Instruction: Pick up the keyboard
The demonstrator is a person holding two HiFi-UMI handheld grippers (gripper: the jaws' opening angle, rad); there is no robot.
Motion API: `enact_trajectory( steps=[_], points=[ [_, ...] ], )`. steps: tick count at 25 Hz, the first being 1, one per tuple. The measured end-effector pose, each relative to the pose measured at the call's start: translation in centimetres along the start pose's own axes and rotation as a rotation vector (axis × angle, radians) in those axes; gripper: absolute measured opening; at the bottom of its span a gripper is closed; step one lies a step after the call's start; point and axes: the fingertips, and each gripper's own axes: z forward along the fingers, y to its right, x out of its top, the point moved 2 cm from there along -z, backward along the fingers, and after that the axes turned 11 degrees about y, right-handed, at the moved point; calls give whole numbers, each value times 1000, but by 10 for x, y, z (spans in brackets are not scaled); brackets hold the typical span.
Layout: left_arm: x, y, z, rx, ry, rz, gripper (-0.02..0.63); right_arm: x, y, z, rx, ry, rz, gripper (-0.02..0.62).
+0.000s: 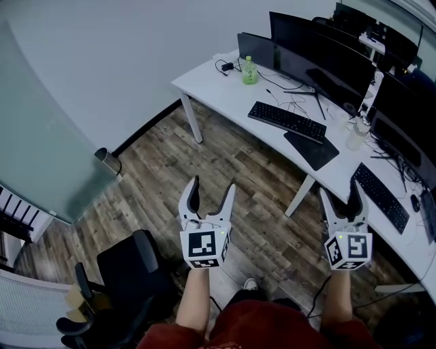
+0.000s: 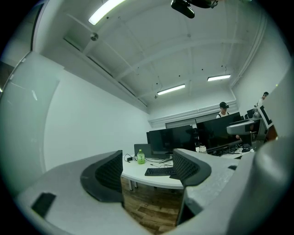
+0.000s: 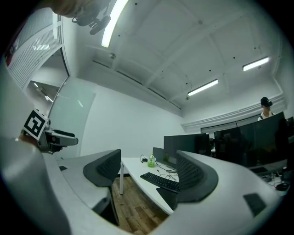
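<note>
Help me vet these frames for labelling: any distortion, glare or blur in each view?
Head view: evenly lit, keyboard crisp. Left gripper view: strong fisheye, dark corners, ceiling light blown out. Right gripper view: same fisheye and glare, keyboard small but legible.

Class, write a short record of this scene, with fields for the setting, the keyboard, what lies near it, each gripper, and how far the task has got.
setting: office, white desk on a wood floor
keyboard: black, flat on the desk, untouched
near it: green bottle, monitors, dark pad
left gripper: open, empty, over the floor
right gripper: open, empty, apart from the keyboard
progress: keyboard not yet picked up
</note>
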Motion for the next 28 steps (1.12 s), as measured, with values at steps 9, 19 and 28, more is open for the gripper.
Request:
enact_trajectory(
  steps=[9, 19, 28],
  points=[
    [1, -16, 31, -15, 16, 17, 339, -4, -1, 36, -4, 24, -9, 371],
    [-21, -19, 118, -37, 22, 44, 339, -38, 41, 111, -41, 48, 14, 371],
    [-39, -17, 242, -62, 5, 7, 339, -64, 102, 211, -64, 37, 25, 371]
  ],
)
